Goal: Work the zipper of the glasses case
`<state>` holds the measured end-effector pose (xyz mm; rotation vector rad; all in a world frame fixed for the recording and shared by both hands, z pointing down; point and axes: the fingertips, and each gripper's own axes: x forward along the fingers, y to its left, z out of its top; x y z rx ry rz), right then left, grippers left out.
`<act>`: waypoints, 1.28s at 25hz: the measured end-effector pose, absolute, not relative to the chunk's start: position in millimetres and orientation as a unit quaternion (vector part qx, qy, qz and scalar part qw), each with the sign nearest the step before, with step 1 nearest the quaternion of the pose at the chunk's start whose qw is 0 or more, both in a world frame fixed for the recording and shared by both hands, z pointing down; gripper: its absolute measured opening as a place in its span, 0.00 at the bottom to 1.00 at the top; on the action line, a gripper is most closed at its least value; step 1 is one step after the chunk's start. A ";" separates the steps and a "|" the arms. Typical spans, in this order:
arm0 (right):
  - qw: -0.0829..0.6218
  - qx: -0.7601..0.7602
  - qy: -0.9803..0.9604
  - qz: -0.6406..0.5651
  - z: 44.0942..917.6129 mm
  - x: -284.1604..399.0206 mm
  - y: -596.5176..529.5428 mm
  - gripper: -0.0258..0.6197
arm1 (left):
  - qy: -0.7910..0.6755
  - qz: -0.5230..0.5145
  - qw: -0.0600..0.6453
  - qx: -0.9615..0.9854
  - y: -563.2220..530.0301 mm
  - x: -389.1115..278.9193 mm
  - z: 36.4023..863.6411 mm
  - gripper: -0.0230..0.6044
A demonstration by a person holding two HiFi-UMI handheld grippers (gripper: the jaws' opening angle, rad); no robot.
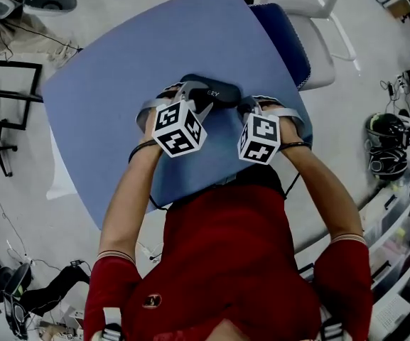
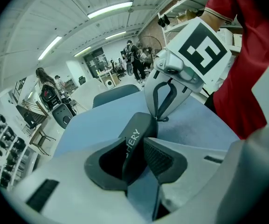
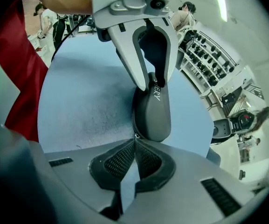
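A dark glasses case [image 1: 217, 93] with white lettering lies on the blue table [image 1: 119, 98], in front of the person in red. My left gripper [image 1: 192, 96] is shut on one end of the case [image 2: 136, 139], its pads pressing both sides. My right gripper [image 1: 246, 106] is at the other end. Its jaws meet at the tips, shut on the small metal zipper pull [image 3: 135, 136] at the near end of the case [image 3: 152, 113]. In the left gripper view, the right gripper [image 2: 163, 119] points down at the case's far end. The right gripper view shows the left gripper [image 3: 151, 80] straddling the case.
A white chair [image 1: 318, 27] and a dark blue cushion [image 1: 286, 38] stand past the table's far right edge. A helmet [image 1: 386, 144] lies on the floor at the right, with cables and gear at the left. People stand far off in the room.
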<state>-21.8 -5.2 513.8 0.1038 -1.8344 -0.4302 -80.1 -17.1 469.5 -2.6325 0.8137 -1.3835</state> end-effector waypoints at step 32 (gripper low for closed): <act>0.538 0.047 -0.824 -0.169 511.5 -29.4 -16.8 0.04 | 0.213 -0.426 0.006 -0.879 -12.5 -68.2 466.9 0.24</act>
